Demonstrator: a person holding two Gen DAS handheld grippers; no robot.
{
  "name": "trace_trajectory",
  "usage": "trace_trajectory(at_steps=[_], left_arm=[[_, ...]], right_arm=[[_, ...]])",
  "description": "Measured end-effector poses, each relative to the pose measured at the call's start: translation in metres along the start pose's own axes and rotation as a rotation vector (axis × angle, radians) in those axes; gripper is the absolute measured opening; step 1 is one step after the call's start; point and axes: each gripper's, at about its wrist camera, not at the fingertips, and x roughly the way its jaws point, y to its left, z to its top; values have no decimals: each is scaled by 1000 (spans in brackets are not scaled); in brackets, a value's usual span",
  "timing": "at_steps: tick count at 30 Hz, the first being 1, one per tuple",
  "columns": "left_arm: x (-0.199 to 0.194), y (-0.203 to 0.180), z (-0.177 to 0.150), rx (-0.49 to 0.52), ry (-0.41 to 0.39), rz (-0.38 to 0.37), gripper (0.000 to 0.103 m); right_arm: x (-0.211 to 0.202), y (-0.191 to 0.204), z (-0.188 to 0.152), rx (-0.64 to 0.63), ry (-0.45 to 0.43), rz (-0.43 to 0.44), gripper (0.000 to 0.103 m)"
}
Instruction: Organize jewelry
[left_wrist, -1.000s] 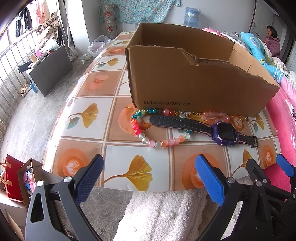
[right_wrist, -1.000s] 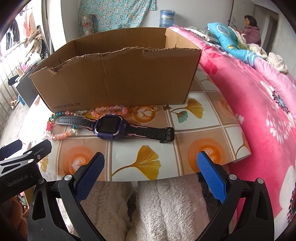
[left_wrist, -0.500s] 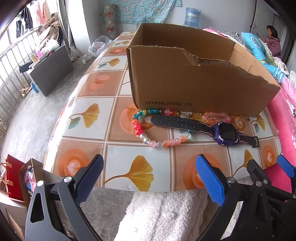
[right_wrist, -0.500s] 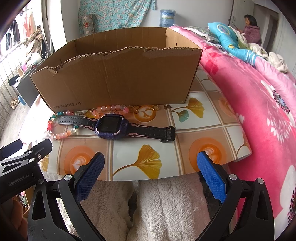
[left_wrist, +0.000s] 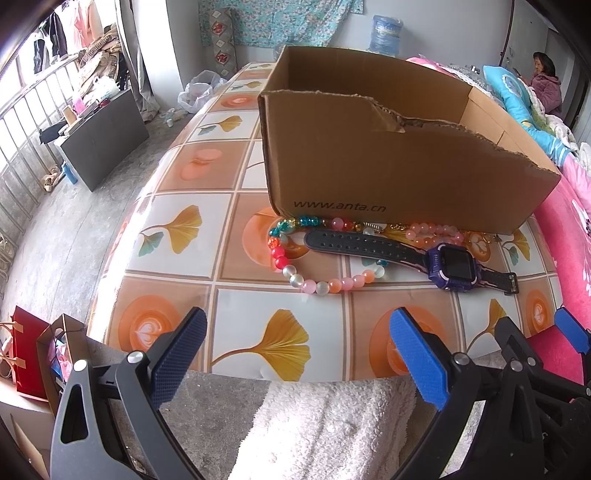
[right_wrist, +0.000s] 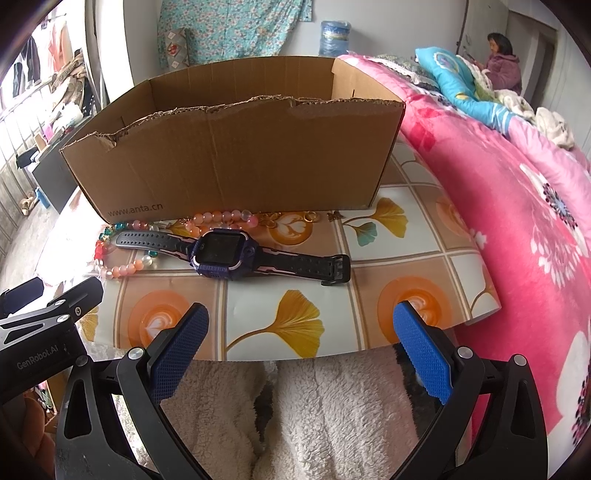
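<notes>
**Two wide hand-held grippers at the desk edge, jewelry lying before the box**

Nearest the cameras, fluffy white fabric (right_wrist: 332, 413) fills the bottom of both views, below the desk's near edge. The left hand-held gripper (left_wrist: 295, 354) is spread wide with nothing between its blue pads, hanging just over the near edge of the desk (left_wrist: 184, 266). The right hand-held gripper (right_wrist: 301, 347) is equally wide and empty, beside the left one at the same edge.

The desk wears a glossy cloth printed with ginkgo leaves and orange circles. Past the grippers lies a purple smartwatch (right_wrist: 225, 254), flat, strap stretched left to right, buckle end towards the bed. Its left strap lies across a loop of mixed beads, the colourful bead bracelet (left_wrist: 314, 258), which curls from the box front towards the grippers. Just behind the watch, close against the box, sits a pink bead bracelet (right_wrist: 225, 218), and to its right some small gold pieces (right_wrist: 306, 218), too small to make out.

Behind all of this stands an open cardboard box (left_wrist: 388, 173), its top edges torn, "www.anta.cn" printed on the front. What is inside cannot be seen.

To the right runs a bed with a pink floral quilt (right_wrist: 517, 192). At its far end a person (right_wrist: 502, 62) sits. A blue water jug (left_wrist: 386, 33) stands by the far wall.
</notes>
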Motion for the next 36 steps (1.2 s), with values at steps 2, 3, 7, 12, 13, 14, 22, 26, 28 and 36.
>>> trace_trajectory(at_steps=[2,3,7,12,13,14,22,26,28,36], left_arm=[[0,1,0,-1,-1,0,97],[1,2,0,-2,-1,0,97],[1,3,0,-2,-1,1,97],[2,7,0,-2,2,5,97],[3,7,0,-2,3,7,97],[4,7,1,-2,4,8,97],[8,9,2,11,-15,3,97],[9,23,2,-5,-36,-34,97],[10,28,1,7,-47,-60,97],[1,39,10,40,-197,-315,97]], right_arm=[[0,0,0,-2,-2,-1,96],[0,1,1,-3,-2,-2,96],[1,1,0,-6,-2,-2,96],[2,2,2,-12,-6,-3,96],[2,2,2,-13,-9,-4,96],[3,1,3,-15,-10,-5,96],[10,-2,7,-43,-33,39,96],[0,-3,13,-64,-119,142,96],[-2,-1,16,-81,-144,188,96],[20,9,30,-118,-125,332,67]])
